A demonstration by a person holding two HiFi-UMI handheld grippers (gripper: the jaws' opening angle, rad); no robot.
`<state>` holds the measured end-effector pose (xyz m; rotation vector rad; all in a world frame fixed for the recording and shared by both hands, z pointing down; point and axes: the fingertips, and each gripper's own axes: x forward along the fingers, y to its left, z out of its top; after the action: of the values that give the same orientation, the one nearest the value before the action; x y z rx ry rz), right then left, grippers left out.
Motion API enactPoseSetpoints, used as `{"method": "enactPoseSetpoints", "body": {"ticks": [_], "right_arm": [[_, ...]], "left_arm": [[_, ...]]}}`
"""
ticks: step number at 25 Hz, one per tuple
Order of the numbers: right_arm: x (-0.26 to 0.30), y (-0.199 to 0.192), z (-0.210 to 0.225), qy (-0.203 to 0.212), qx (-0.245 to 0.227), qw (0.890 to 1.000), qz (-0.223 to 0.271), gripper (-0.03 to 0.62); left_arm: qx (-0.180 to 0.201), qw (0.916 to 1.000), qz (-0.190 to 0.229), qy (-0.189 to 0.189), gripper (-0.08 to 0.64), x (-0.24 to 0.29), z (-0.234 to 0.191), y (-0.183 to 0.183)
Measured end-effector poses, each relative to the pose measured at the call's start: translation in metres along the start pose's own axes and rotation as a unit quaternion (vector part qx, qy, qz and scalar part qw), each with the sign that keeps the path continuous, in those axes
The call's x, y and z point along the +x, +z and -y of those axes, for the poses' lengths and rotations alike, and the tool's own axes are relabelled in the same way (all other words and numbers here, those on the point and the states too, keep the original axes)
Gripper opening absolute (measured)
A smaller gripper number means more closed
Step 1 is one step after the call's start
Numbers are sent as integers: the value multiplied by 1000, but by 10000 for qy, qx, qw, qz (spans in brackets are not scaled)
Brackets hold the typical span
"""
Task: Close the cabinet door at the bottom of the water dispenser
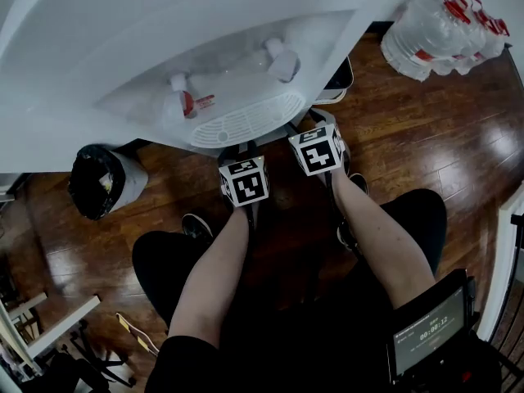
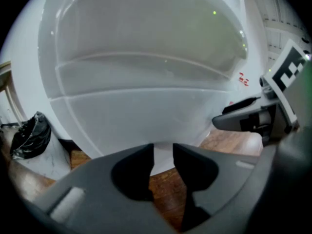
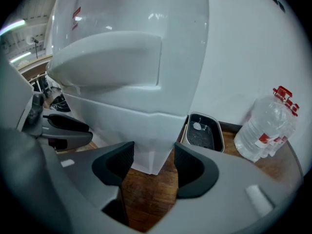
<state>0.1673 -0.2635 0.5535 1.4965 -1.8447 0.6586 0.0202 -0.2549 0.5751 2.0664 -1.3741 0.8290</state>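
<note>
The water dispenser (image 1: 164, 47) is smooth, glossy white plastic with a rounded front. In the head view it shows 2 stubby taps (image 1: 282, 60) above an oval slotted drip grille (image 1: 246, 121). Both grippers reach in under that grille, with their marker cubes side by side.

The left gripper (image 2: 163, 152) has matte grey jaws that stand a narrow gap apart. Nothing is between them, and only the plank floor (image 1: 409, 146) shows through. Straight ahead of it, low on the dispenser, bulges the curved white panel that is probably the cabinet door (image 2: 136, 126). A faint seam arcs across above it, but the wide-angle view does not show whether the panel sits flush.

The right gripper (image 3: 153, 152) has its ribbed black pads spread wide and empty. A sharp vertical corner of the dispenser's base is lined up beyond them.

On the dark, shiny wood to the right lie a grey-rimmed tray with a dark mesh insert (image 3: 202, 130) and 2 clear ribbed water bottles with red caps (image 1: 438, 31). To the left stands a bin lined with a crumpled black bag (image 1: 98, 182).
</note>
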Motion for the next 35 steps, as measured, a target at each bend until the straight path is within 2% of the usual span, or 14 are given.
{"method": "enactPoseSetpoints", "body": {"ticks": [4, 8, 12, 18, 23, 29, 32, 35], "right_arm": [[-7, -9, 6, -111, 428, 9990, 117, 190], [-27, 24, -6, -25, 350, 9983, 464, 189], [-43, 29, -16, 109, 462, 9968, 642, 178], [-88, 38, -38, 322, 476, 9922, 1109, 172], [-133, 33, -60, 470, 547, 9872, 1422, 169], [-196, 31, -81, 610, 423, 9759, 2053, 135], [-236, 26, -89, 647, 339, 9657, 2493, 72], [-271, 7, -95, 700, 412, 9585, 2732, 11]], "left_arm": [[154, 9995, 92, -246, 144, -17, 13, 11], [4, 9992, 267, -302, 144, -36, 8, 28], [-204, 9985, 443, -233, 144, -55, 5, 42], [-359, 9941, 967, -326, 144, -100, 16, 66], [-394, 9892, 1268, -622, 144, -140, 40, 62], [26, 9772, 2001, -709, 144, -210, 61, 60], [135, 9704, 2319, -657, 144, -246, 61, 50], [-123, 9668, 2452, -702, 144, -276, 66, 28]]}}
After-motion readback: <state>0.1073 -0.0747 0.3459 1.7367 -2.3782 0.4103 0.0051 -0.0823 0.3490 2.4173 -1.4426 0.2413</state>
